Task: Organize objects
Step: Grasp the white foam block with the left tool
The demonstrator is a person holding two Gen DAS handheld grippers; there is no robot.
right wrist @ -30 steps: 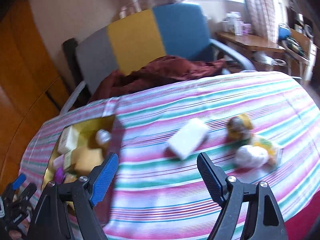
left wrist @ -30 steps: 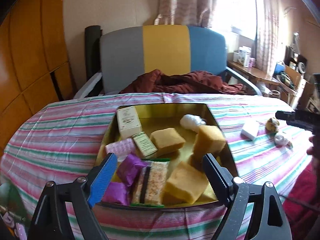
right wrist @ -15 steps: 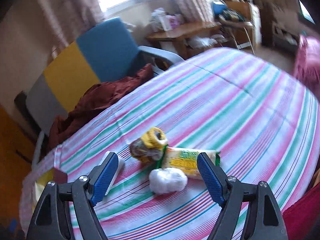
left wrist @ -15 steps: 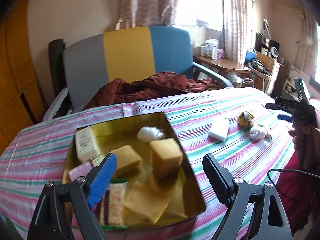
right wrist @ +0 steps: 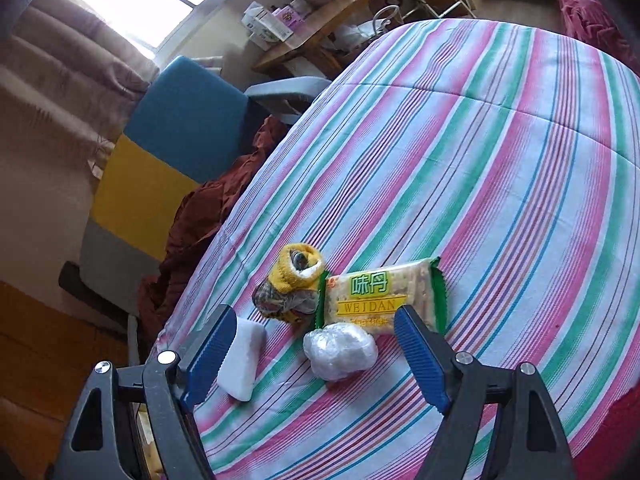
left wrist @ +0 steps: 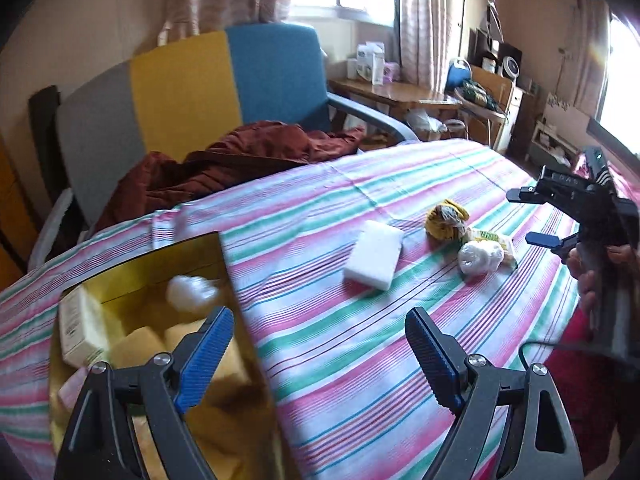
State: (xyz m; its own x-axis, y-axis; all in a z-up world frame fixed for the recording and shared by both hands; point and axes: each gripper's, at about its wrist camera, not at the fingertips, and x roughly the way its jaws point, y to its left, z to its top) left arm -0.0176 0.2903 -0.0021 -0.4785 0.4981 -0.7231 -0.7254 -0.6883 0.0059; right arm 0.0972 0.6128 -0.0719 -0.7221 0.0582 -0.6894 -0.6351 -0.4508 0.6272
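A gold tray (left wrist: 192, 250) on the striped tablecloth holds a cream box (left wrist: 80, 330), a white wrapped ball (left wrist: 190, 294) and yellow sponges. My left gripper (left wrist: 318, 356) is open and empty over the tray's right edge. Loose on the cloth lie a white block (left wrist: 374, 254) (right wrist: 240, 356), a rolled yellow sock (left wrist: 446, 220) (right wrist: 294, 282), a Weidan cracker pack (right wrist: 380, 294) and a clear-wrapped ball (left wrist: 480, 256) (right wrist: 340, 350). My right gripper (right wrist: 316, 354) is open and empty, just above the wrapped ball; it also shows in the left wrist view (left wrist: 536, 216).
A grey, yellow and blue armchair (left wrist: 188, 80) with a maroon cloth (left wrist: 240, 156) on it stands behind the table. A wooden side table (left wrist: 400, 90) with boxes is further back. The table edge drops away at the right.
My left gripper has swung right, from over the tray's middle toward the loose items. My right gripper has moved in and tilted down over the wrapped ball and cracker pack.
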